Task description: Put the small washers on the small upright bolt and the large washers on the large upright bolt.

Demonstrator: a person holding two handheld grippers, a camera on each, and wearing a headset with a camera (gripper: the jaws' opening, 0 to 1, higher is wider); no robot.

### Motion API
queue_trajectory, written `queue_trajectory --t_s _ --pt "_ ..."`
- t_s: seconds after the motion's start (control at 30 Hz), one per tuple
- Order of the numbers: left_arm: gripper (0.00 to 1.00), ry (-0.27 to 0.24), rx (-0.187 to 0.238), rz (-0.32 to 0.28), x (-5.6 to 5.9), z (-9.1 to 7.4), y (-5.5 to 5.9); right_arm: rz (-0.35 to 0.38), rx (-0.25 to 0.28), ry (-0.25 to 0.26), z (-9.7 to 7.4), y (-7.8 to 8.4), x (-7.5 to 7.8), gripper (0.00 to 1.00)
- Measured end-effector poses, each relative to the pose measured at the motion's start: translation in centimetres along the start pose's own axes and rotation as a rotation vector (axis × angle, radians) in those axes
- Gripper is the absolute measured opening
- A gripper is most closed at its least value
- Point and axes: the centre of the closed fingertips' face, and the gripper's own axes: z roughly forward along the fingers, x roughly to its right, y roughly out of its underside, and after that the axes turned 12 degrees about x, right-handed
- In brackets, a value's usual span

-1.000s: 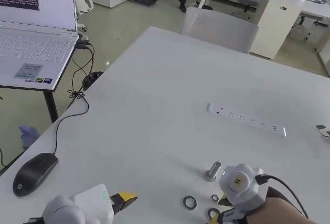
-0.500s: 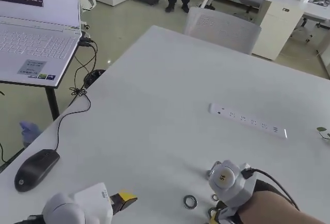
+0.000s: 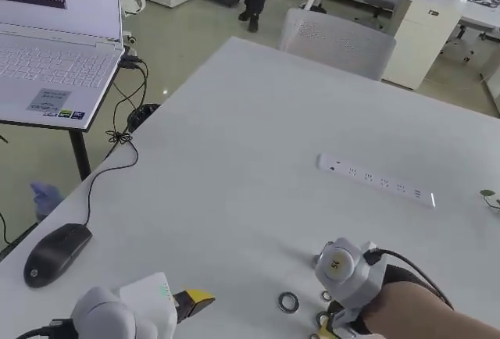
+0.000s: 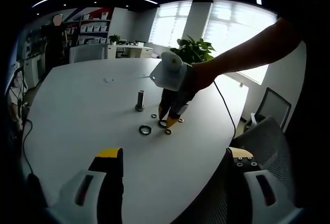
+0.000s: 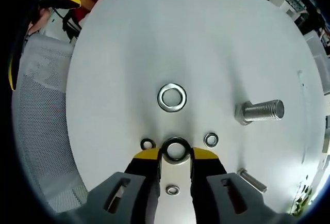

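Right gripper view: a large washer (image 5: 175, 149), near the large upright bolt (image 5: 260, 111), is being straddled by the right gripper's (image 5: 175, 157) fingers (image 5: 148, 158), whether clenched cannot be told; lifting onto that bolt is being judged next.

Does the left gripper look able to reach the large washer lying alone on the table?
Probably yes: the washer lies on bare table ahead of the open left gripper; the right gripper sits beside it, not across the path.
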Motion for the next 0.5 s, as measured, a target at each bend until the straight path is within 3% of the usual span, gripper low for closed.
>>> queue_trajectory --t_s 0.5 --pt "0.80 -0.006 -0.002 -0.008 -0.05 -0.09 0.14 0.042 -0.009 -0.025 -0.78 0.82 -0.07 0.21"
